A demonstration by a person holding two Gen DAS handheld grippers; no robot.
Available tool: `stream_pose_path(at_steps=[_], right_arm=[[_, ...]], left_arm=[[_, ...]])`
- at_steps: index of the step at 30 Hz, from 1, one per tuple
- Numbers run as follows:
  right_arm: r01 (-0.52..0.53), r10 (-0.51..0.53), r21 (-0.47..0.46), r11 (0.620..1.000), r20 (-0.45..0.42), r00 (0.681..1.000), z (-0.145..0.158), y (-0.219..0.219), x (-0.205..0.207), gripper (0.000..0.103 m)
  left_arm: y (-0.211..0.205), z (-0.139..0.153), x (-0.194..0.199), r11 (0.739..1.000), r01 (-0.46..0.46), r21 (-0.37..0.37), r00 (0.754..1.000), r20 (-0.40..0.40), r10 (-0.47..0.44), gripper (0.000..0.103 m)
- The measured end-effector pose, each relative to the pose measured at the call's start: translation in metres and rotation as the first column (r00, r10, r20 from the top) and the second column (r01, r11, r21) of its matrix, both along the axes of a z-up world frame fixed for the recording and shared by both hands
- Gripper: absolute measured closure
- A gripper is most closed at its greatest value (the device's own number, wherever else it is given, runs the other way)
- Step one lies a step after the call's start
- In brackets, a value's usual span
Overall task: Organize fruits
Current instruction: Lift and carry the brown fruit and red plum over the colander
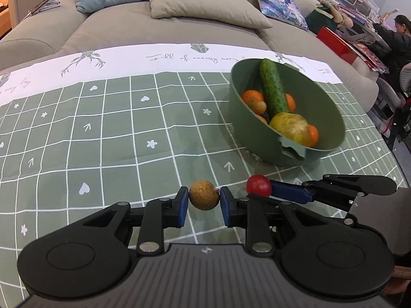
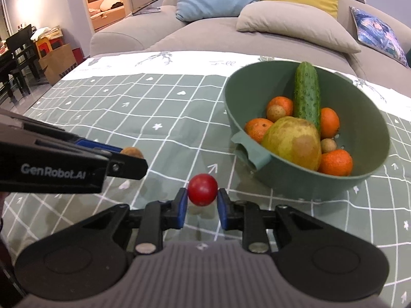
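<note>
My left gripper (image 1: 204, 197) is shut on a small round brown fruit (image 1: 204, 194), held just above the checked cloth. My right gripper (image 2: 202, 197) is shut on a small red fruit (image 2: 202, 189), also lifted off the cloth. Each gripper shows in the other's view: the right one (image 1: 259, 187) with the red fruit (image 1: 258, 185) comes in from the right, the left one (image 2: 131, 154) with the brown fruit (image 2: 131, 152) comes in from the left. A green bowl (image 1: 257, 143) (image 2: 295, 184) beyond them holds a cucumber (image 2: 307, 93), a yellow-green pear (image 2: 292, 142), several oranges and small brown fruits.
The green checked tablecloth (image 1: 102, 133) covers the table. A grey sofa (image 1: 179, 25) with cushions stands behind its far edge. A person (image 1: 400, 41) sits at the far right. Dark chairs (image 2: 18, 59) and a cardboard box stand at the left.
</note>
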State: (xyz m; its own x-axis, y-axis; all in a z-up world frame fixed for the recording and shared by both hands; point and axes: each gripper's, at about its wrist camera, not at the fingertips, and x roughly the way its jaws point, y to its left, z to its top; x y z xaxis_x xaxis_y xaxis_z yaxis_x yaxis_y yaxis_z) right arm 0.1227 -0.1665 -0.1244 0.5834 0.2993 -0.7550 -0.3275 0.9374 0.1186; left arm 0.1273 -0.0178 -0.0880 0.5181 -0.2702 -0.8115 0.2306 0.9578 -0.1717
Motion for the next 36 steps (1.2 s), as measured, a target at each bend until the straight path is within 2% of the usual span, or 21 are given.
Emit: stream_pose_path(at_steps=[9,14,18,23,30,36], right_arm=[[-0.033,0.034,-0.008,0.999,0.031,0.999,0.039,-0.020,-0.029,0.083],[-0.029,0.030,-0.014,0.999,0.047,0.998,0.055,-0.044,-0.037,0.083],[-0.031,0.035,-0.059,0.998,0.071,0.997,0.067,-0.064,-0.034,0.083],[-0.055,0.063,-0.103,0.993,0.080,0.995,0.078,-0.086,-0.018,0.083],[-0.096,0.111,-0.181,0.979,0.072,0.991,0.084,-0.104,0.027,0.083],[-0.142,0.152,-0.227,0.964,0.030,0.988,0.077,-0.109,0.070,0.083]], left_arm=[[-0.013,0.029,-0.010,0.999,0.031,-0.032,0.999,0.031,-0.030,0.074],[-0.033,0.045,-0.005,0.996,0.084,-0.033,0.994,0.069,-0.081,0.074],[-0.050,0.053,0.008,0.992,0.115,-0.052,0.991,0.080,-0.111,0.074],[-0.068,0.054,0.031,0.987,0.149,-0.056,0.987,0.071,-0.145,0.074],[-0.082,0.045,0.068,0.985,0.169,-0.038,0.986,0.024,-0.168,0.074],[-0.092,0.031,0.097,0.984,0.179,0.013,0.984,-0.012,-0.179,0.074]])
